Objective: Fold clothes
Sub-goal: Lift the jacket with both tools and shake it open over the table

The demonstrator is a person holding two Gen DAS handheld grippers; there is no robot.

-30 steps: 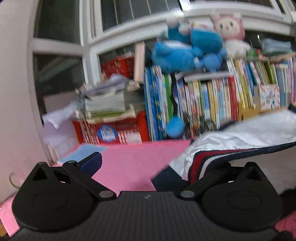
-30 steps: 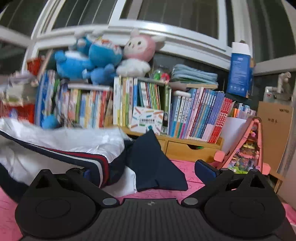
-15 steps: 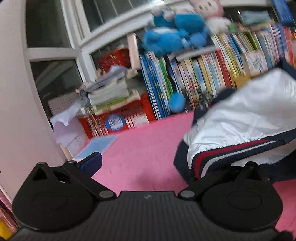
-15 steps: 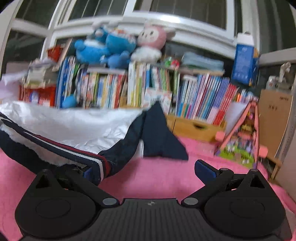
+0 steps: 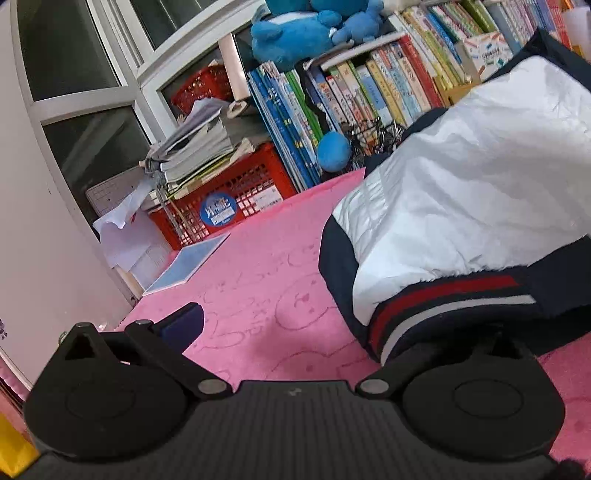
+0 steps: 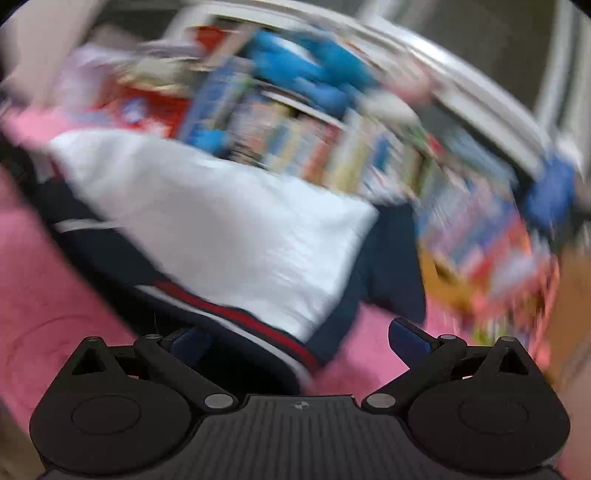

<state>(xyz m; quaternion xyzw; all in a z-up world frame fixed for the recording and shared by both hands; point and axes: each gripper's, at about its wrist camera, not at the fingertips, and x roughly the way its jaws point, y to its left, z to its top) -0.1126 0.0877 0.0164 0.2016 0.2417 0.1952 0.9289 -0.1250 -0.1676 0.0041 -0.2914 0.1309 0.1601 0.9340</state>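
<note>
A navy jacket with a silvery white lining and a red-and-white striped hem [image 5: 461, 221] lies bunched on the pink mat [image 5: 258, 280]. My left gripper [image 5: 306, 328] is open; its left finger [image 5: 183, 323] is over bare mat and its right finger is hidden under the jacket hem. In the blurred right wrist view the jacket [image 6: 229, 229] lies just ahead. My right gripper [image 6: 299, 339] is open, with the striped hem between its fingers; its left finger [image 6: 188, 341] sits against the navy cloth.
A red crate [image 5: 229, 195] stacked with papers, rows of books [image 5: 369, 85] and blue plush toys [image 5: 303, 33] line the back. A blue booklet [image 5: 188, 264] lies on the mat at left. A white wall [image 5: 44, 229] is close on the left.
Both grippers have tilted down and lowered the jacket onto the mat. The right wrist view swings fast and is now blurred; its fingers stand wide around the hem.
</note>
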